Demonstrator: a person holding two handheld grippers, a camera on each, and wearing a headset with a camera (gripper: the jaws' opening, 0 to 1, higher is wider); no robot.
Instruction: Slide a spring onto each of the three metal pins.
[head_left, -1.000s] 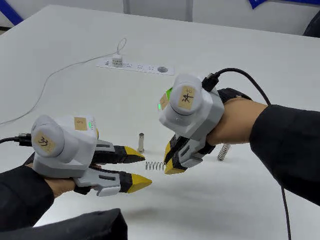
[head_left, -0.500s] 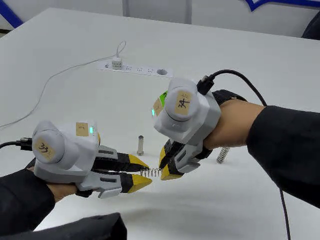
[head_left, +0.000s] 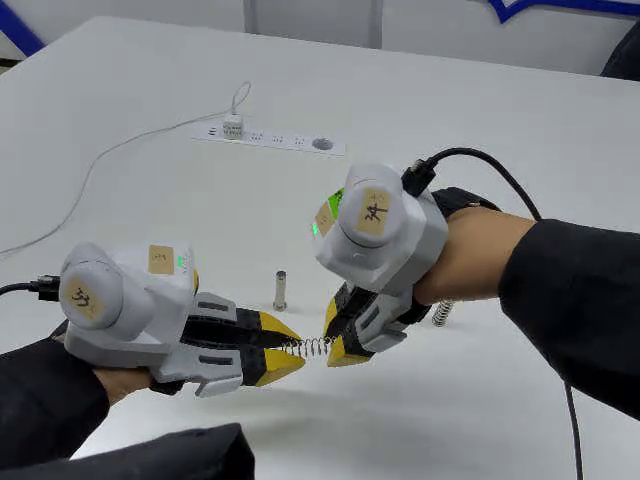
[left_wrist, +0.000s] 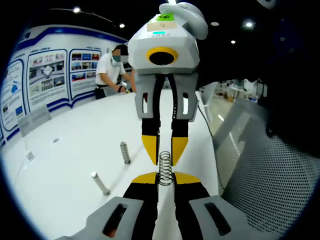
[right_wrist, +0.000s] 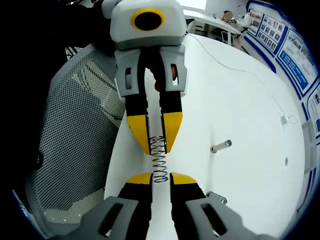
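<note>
This looks like a lab or showroom-style workspace. A wide white table (head_left: 480, 110) carries a power strip (head_left: 270, 136) and its cable (head_left: 120, 150). Blue-trimmed poster boards (left_wrist: 85, 65) line a wall, spot lamps (left_wrist: 76, 9) dot the dark ceiling, and a person (left_wrist: 112, 70) works at a far bench.

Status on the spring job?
Both shut on spring: left hand-held gripper one end, right hand-held gripper the other. One pin upright, bare. A spare spring on table.

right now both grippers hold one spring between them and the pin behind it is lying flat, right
No, the pin stands upright on the table, as the head view shows. The left gripper and right gripper do hold one spring between them.
</note>
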